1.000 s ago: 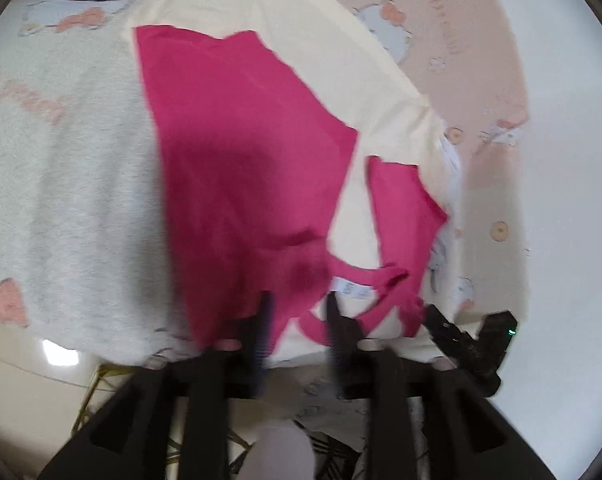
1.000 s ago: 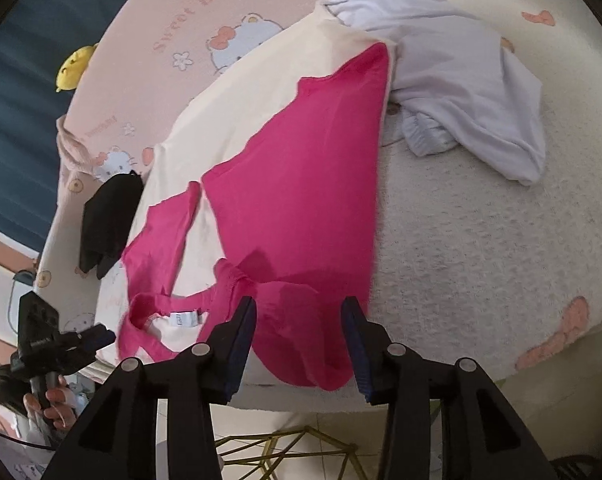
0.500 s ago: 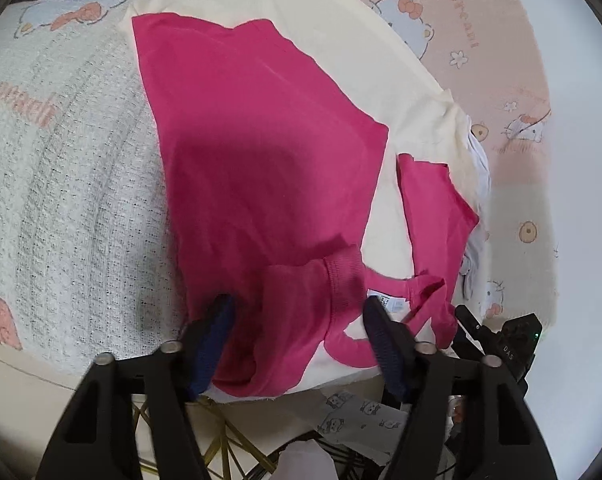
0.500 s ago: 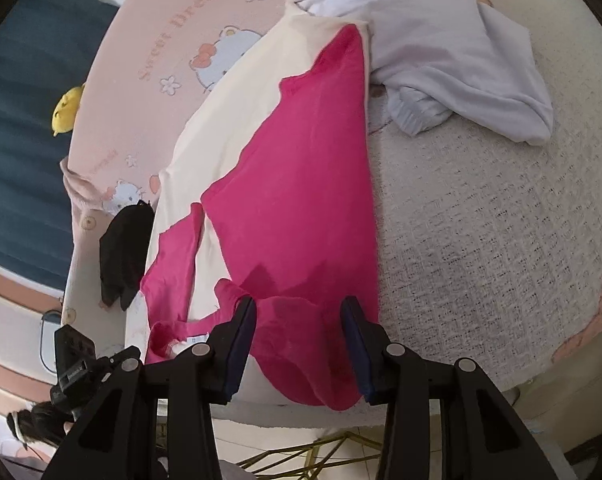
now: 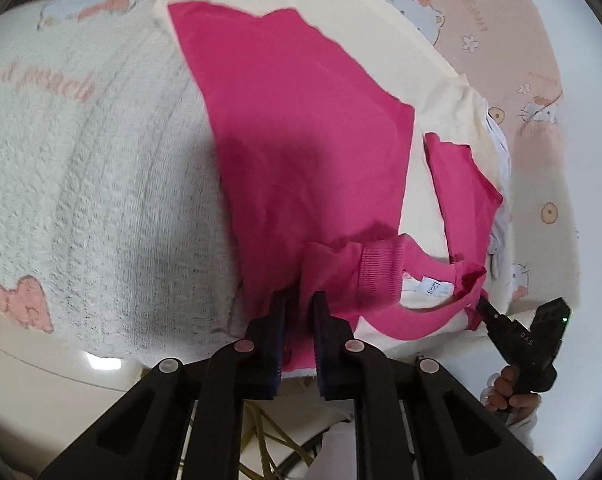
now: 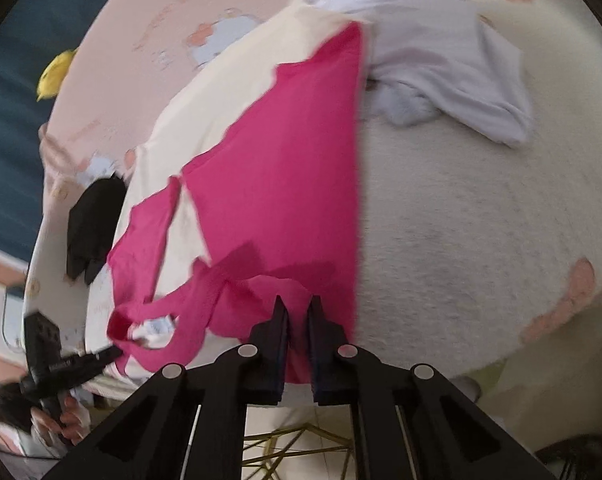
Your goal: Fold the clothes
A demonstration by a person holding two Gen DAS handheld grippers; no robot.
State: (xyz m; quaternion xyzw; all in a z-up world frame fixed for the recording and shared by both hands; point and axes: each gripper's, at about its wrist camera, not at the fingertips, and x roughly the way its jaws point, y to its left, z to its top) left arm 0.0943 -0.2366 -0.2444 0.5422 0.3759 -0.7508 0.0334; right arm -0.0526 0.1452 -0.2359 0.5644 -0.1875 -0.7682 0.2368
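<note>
While the white textured blanket (image 5: 101,200) covers the bed, a cream garment (image 5: 433,92) is spread on it, and the pink shirt (image 5: 301,152) is laid over that. Its near hem is pinched by the left gripper (image 5: 299,312) and right gripper (image 6: 299,316), whose jaws have just been closing.

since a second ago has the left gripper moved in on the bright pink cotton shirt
Yes. The left gripper has moved in over the near hem of the pink shirt, away from its white neck label; its jaws have just been closing and now pinch the fabric.
</note>
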